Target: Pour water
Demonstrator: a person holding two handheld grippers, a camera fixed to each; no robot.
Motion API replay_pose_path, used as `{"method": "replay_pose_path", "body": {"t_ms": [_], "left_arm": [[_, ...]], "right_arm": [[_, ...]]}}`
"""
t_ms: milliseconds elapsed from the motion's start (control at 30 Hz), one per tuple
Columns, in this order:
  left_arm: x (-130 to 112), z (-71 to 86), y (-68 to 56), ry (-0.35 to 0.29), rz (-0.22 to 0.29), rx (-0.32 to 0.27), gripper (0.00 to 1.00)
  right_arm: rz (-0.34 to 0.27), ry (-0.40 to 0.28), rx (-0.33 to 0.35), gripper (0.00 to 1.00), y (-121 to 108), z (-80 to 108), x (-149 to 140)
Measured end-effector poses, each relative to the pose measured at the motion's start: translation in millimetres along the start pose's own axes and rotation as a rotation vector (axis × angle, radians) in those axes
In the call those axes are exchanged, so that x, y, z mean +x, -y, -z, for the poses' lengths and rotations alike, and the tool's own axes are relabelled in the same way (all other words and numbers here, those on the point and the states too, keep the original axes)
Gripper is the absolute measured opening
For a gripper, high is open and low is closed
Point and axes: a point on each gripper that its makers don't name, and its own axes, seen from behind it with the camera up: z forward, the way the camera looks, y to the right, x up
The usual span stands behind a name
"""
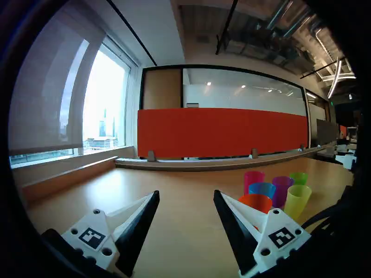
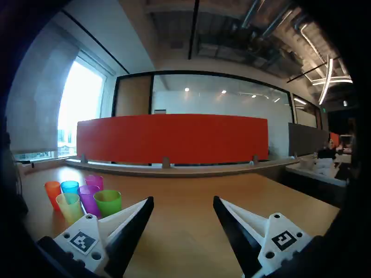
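Pale wooden desktop is backed by a red partition. Over it the left gripper is held open and empty. Stacked-close plastic cups are found at its four o'clock, and at eight o'clock of the right gripper, likewise spread and empty. Being light, stiff and slick, a cup is judged best pinched across its wall at mid-height.

A long, light-brown wooden table carries six translucent plastic tumblers, which we see standing upright in one tight cluster. In the left gripper view we count an orange tumbler nearest, a blue tumbler, a magenta tumbler, a purple tumbler, a green tumbler and a yellow-green tumbler. In the right gripper view, we find the cluster on the table's window side.
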Motion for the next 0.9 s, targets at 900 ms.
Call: {"method": "replay_pose_path", "body": {"t_ms": [900], "left_arm": [[83,-27.4,-10.1,0.008,-0.046,-0.1,0.86]], "right_arm": [[0.029,0.039,0.062,0.99,8,-18.4,82]]}}
